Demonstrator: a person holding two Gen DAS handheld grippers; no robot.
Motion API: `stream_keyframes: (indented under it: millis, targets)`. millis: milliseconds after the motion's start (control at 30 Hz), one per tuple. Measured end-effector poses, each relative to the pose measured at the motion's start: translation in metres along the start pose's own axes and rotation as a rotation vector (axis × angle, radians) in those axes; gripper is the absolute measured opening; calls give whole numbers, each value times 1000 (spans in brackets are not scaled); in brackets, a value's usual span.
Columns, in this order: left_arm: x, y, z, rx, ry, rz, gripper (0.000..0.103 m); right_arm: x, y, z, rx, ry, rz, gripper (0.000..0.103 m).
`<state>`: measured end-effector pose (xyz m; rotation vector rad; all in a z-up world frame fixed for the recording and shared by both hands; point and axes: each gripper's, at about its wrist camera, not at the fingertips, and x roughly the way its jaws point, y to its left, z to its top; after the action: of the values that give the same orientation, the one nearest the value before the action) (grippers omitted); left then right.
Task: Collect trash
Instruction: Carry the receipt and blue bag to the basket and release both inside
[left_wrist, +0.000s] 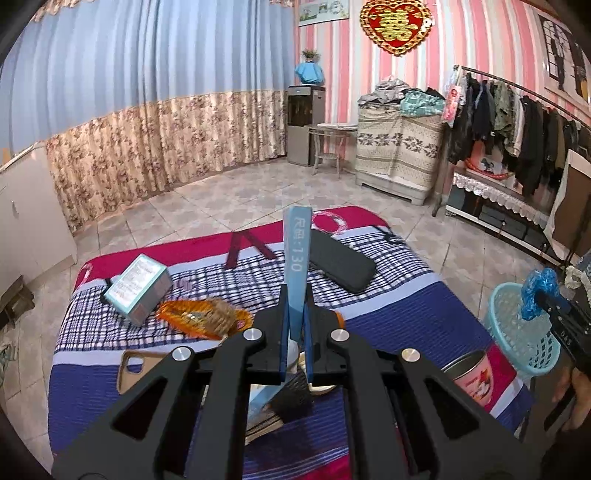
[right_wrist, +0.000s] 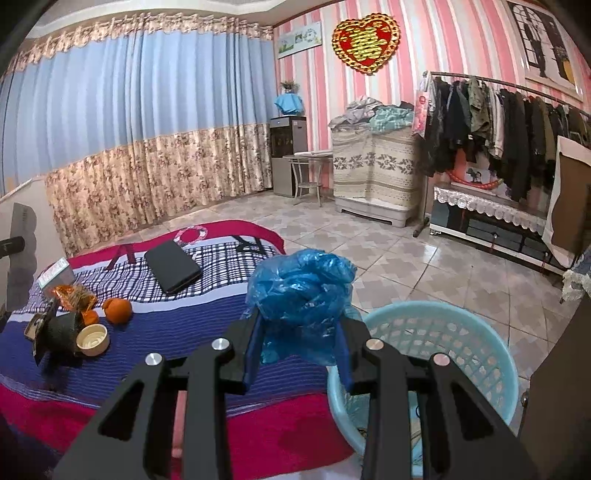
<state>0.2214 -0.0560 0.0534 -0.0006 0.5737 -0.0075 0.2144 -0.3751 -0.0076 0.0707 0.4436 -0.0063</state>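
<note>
My left gripper (left_wrist: 296, 314) is shut on a flat blue card (left_wrist: 297, 251) printed "130" and holds it upright above the cloth-covered table (left_wrist: 388, 306). My right gripper (right_wrist: 301, 325) is shut on a crumpled blue plastic bag (right_wrist: 301, 291), held beside the rim of a light blue basket (right_wrist: 461, 328). The basket (left_wrist: 517, 325) and the bag (left_wrist: 535, 291) also show at the right edge of the left wrist view. An orange foil wrapper (left_wrist: 199, 314) lies on the table left of the left gripper.
On the table lie a teal box (left_wrist: 140, 288), a black case (left_wrist: 340, 264), a phone case (left_wrist: 136, 369), a pink tin (left_wrist: 472, 376), two oranges (right_wrist: 118, 310) and a small white cup (right_wrist: 92, 339). A clothes rack (right_wrist: 498, 110) stands at right.
</note>
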Motion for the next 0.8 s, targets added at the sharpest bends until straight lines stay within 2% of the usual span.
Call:
stream_keyframes:
  millis: [233,567,800]
  targets:
    - [18,-67,1,76,-14,-79,5,-6,-47,0,82,-13,-59,34]
    - [40,-210,-3,170,-22,-303,5,-11,-133,-15,209,26,-234,34]
    - [65,-300,-23,235,18,-408,5,-3,-161,-27,247,61,-281,34]
